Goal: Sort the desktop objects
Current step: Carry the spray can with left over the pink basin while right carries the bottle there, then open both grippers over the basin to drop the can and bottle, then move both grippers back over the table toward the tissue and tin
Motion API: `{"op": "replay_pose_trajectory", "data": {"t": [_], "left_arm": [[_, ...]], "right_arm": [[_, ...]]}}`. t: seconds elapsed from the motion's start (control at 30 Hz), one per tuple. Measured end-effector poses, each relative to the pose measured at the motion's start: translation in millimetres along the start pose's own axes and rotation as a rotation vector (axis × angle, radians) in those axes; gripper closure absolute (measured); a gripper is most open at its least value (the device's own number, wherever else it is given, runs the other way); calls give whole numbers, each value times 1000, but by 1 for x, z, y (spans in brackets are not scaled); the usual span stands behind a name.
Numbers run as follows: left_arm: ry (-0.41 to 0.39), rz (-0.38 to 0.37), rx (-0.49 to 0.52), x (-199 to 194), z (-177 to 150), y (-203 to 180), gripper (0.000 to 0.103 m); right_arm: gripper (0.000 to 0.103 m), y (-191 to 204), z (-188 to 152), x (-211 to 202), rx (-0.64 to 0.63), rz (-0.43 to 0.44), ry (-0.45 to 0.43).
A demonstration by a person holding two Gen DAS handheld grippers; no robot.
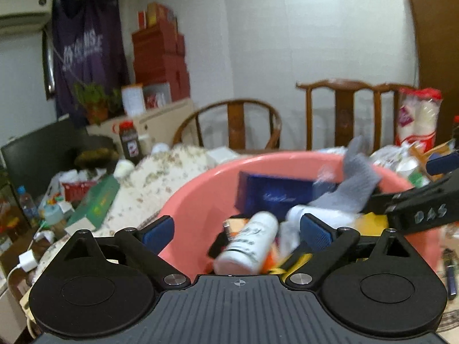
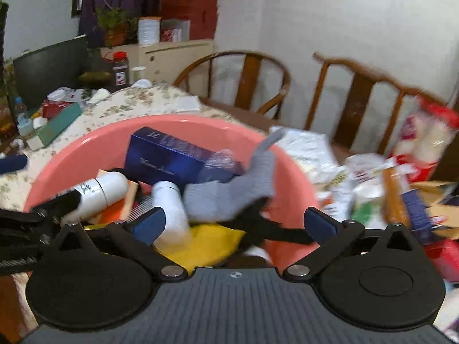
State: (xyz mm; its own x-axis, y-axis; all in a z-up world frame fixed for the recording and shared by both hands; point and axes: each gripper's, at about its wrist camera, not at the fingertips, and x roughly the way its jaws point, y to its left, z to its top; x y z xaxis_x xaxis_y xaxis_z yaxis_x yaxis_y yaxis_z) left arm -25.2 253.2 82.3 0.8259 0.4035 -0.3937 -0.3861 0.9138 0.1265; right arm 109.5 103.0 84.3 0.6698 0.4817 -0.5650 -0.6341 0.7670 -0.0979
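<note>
A pink basin sits on the floral tablecloth and holds a blue box, white bottles, a grey sock, a yellow cloth and a black strap. My left gripper is open over the basin's near rim, empty. My right gripper is open over the basin, empty, with the sock just beyond its fingers. It shows in the left wrist view at the right.
Two wooden chairs stand behind the table. Packets and bags pile up right of the basin. A green box, small bottles and a dark jar lie at the left. A monitor stands far left.
</note>
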Motion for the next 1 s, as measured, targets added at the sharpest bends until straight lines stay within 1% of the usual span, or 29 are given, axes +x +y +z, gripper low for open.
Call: {"op": "replay_pose_trajectory", "data": {"t": [0.13, 0.27, 0.4, 0.53, 0.63, 0.73, 0.83, 1.0], "left_arm": [[-50, -74, 17, -25, -7, -32, 1], [-92, -169, 38, -46, -19, -71, 0], [-114, -292, 70, -66, -38, -117, 0], [-136, -348, 120, -80, -57, -157, 0], [-145, -355, 141, -88, -72, -176, 0], [-130, -317, 135, -92, -86, -184, 0], [-128, -259, 105, -96, -92, -178, 0], [-125, -215, 58, -104, -87, -151, 0]], "right_arm": [[1, 0, -31, -31, -52, -119, -79], [0, -10, -79, -60, -105, -309, -150], [0, -32, -129, -90, -81, -385, -208], [0, -48, -176, -107, -56, -446, -209], [0, -57, -203, -119, -35, -483, -226], [0, -62, -217, -126, -20, -487, -230], [0, -57, -221, -132, -29, -475, -250], [0, -42, -211, -142, -60, -433, -318]]}}
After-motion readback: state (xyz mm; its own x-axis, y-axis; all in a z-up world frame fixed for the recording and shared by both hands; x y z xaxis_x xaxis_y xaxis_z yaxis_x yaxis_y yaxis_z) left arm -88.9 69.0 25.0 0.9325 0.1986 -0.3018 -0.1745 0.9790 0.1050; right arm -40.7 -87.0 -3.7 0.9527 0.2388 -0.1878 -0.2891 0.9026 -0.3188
